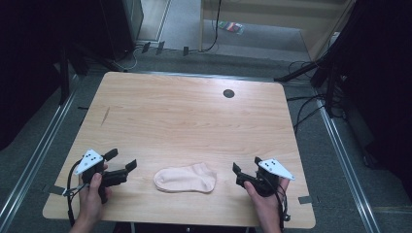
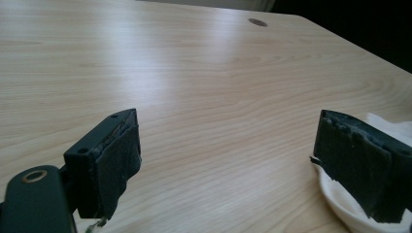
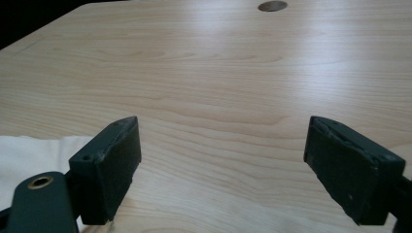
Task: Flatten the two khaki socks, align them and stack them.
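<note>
A pale pink ankle sock (image 1: 185, 178) lies flat on the wooden table (image 1: 194, 116), near the front edge. My left gripper (image 1: 122, 160) is held just left of the sock, open and with nothing between its jaws. My right gripper (image 1: 247, 165) is held just right of the sock and is open too. In the left gripper view the wide-apart jaws of that gripper (image 2: 226, 126) frame bare wood, and the sock (image 2: 340, 199) lies behind the right jaw. In the right gripper view the right gripper (image 3: 223, 128) spans bare wood, with the sock (image 3: 29, 155) at the lower left.
A round dark cable hole (image 1: 229, 93) sits near the table's far edge. Beyond the table are grey floor, cables (image 1: 301, 111) at the right and dark stands. The table's front edge lies close under both hands.
</note>
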Demonstrator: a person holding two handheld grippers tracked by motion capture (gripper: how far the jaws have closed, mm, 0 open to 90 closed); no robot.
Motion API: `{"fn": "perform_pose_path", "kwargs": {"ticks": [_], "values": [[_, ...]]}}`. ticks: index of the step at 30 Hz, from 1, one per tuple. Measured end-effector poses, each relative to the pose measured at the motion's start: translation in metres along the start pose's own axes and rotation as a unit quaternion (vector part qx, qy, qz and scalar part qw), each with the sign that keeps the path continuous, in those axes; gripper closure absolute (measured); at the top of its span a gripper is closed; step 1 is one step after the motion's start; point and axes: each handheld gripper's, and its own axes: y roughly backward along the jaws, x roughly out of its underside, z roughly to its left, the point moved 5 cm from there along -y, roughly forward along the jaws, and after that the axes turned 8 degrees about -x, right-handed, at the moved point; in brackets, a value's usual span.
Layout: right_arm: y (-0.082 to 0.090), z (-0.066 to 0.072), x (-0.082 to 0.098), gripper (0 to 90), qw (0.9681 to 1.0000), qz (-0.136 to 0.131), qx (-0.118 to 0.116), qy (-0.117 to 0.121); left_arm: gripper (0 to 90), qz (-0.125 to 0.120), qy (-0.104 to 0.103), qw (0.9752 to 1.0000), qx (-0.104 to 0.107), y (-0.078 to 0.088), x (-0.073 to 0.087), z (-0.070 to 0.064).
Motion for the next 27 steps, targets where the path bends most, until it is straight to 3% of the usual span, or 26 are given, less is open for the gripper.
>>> {"fn": "perform_pose_path", "kwargs": {"ticks": [6,9,12,27], "values": [[0.016,-0.022,0.001,13.8,0.9997,-0.008,0.023,-0.007,10.1,-0.003,0.015,0.9995,-0.029,0.006,0.001,0.024],[0.026,-0.036,0.003,13.9,0.9992,-0.010,0.037,-0.013,10.1,0.002,0.012,0.9990,-0.043,0.009,0.003,0.034],[0.030,-0.041,0.005,13.9,0.9990,-0.012,0.041,-0.014,10.1,0.007,0.008,0.9984,-0.055,0.011,0.005,0.043],[0.063,-0.085,0.026,14.1,0.9959,-0.009,0.079,-0.044,9.6,0.017,0.009,0.9958,-0.089,0.023,0.011,0.069]]}}
